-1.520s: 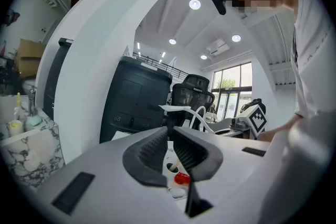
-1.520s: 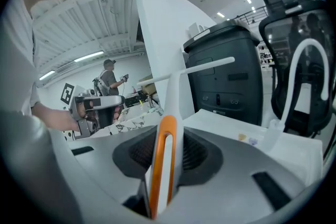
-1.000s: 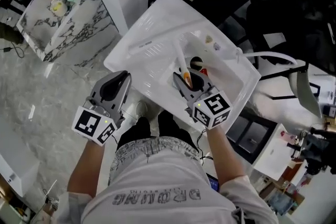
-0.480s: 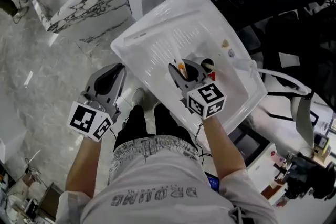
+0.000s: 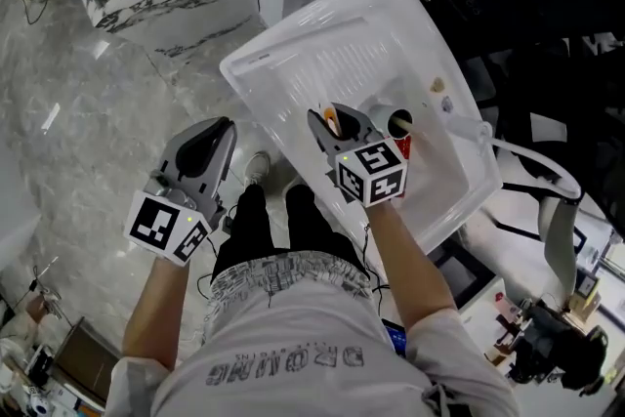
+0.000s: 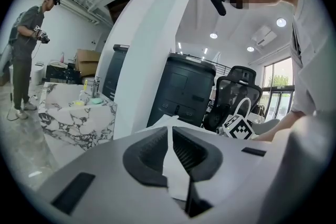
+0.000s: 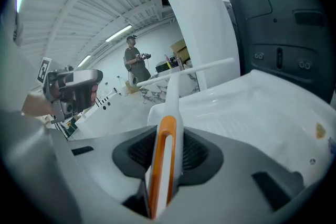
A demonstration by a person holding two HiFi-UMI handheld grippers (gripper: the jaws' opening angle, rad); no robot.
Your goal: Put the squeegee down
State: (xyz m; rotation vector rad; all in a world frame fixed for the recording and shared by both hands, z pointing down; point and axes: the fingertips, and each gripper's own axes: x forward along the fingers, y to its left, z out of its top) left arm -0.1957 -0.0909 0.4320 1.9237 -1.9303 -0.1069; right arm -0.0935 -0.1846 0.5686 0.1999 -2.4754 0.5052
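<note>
A large white plastic sink unit with a ribbed drainboard [image 5: 322, 54] fills the middle of the head view. Over its basin, the right gripper [image 5: 329, 118] has its jaws clamped on the white squeegee with an orange-trimmed handle [image 7: 167, 149], blade end pointing out past the jaws. The left gripper [image 5: 225, 130] hangs just beside the sink's near edge, jaws together, nothing between them.

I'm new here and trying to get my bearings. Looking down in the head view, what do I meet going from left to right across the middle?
left hand-held gripper → right hand-held gripper, gripping the squeegee → drain
</note>
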